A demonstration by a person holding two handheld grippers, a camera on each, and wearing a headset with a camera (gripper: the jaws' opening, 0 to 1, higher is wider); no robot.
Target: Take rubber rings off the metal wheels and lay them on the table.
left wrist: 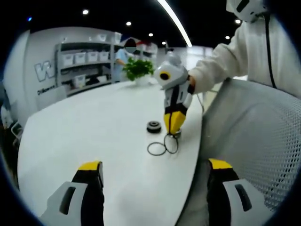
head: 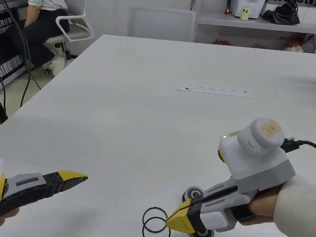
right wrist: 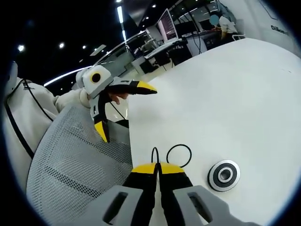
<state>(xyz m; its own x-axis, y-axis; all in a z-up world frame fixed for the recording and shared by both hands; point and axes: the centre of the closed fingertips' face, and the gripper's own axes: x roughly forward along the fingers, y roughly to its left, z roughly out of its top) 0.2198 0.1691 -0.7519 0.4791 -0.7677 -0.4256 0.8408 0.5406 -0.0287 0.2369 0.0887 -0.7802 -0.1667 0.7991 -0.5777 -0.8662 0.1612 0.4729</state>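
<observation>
Right gripper point(right wrist: 159, 168): fingers point(right wrist: 145, 172) pressed together with no gap showing. A thin black ring point(right wrist: 154, 154) is nipped between the yellow tips and stands up edge-on from them, its lower part at the table point(right wrist: 235, 94).

A second ring point(right wrist: 179, 154) lies flat on the table just beside the held one. In the head view the two loops overlap near the table's near edge. The wheel point(right wrist: 224, 175), with a dark rim and metal centre, lies flat on the table near the fingers and apart from both rings.

The right gripper is pitched steeply, tips down at the table; in the left gripper view it stands almost upright. The hand point(head: 260, 206) is wrapped round the rear grip, and a white sleeve point(head: 302, 205) runs off towards the person's body.

Left gripper point(left wrist: 154, 170): fingers point(left wrist: 90, 170) spread wide, nothing between them. In the head view it is held nearly level, pointing towards the right gripper, well apart from the rings and wheel. Only a sliver of the holding hand shows at the frame edge.

A white power strip point(head: 217, 90) lies farther out on the table. A mesh chair back point(right wrist: 70, 179) stands at the table's near edge.
</observation>
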